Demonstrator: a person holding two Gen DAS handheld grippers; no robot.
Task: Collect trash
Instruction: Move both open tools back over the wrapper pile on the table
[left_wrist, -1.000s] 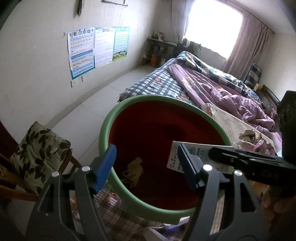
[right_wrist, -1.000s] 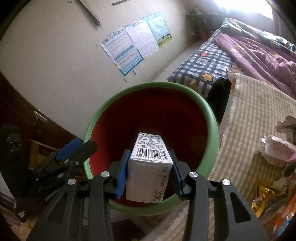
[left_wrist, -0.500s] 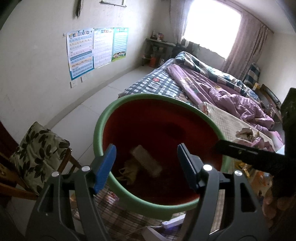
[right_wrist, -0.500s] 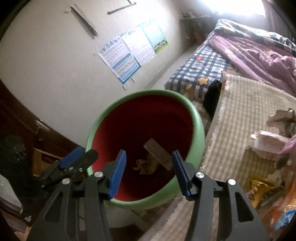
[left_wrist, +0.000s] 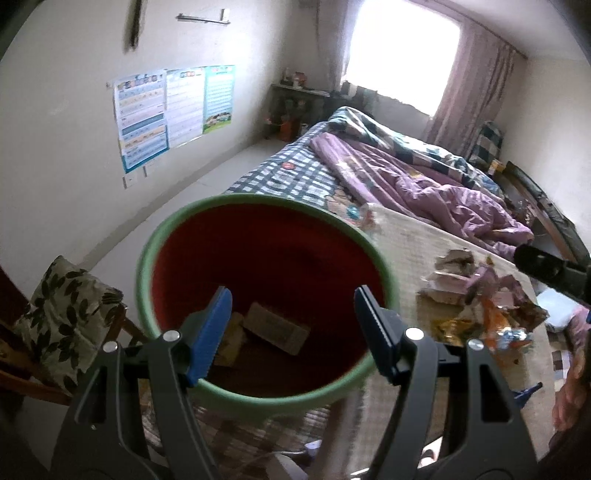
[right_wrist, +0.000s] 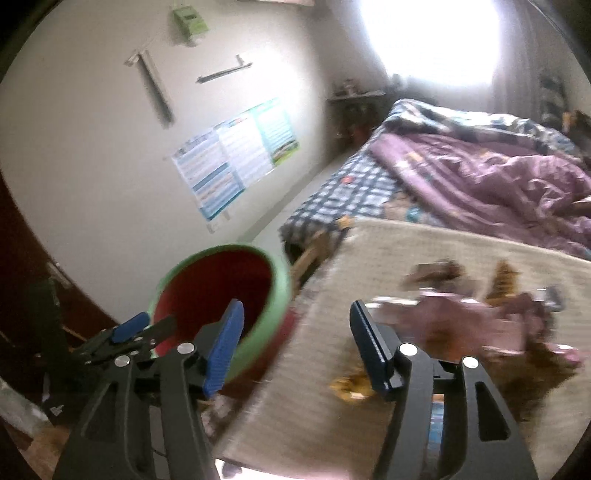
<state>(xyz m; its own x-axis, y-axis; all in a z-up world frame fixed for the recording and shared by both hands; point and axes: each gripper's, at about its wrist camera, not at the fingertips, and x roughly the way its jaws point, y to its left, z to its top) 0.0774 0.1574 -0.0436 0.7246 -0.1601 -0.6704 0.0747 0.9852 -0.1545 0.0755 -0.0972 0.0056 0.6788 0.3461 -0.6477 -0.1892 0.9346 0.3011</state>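
Wrappers (right_wrist: 476, 314) piled on the mat, just right of the bin (left_wrist: 155, 280); carton (left_wrist: 275, 328) already inside. Right gripper (right_wrist: 295, 343) jaws just opened, nothing between them; left gripper (left_wrist: 291, 330) apart, empty, over the bin. Trash looks light, crinkly, slippery: pinch a bunched fold, not a flat face.

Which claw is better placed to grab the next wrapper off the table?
Right. The right claw is open and empty over the table, facing the pile of wrappers; its jaws have just been opening. The left claw, also open, faces into the bin.
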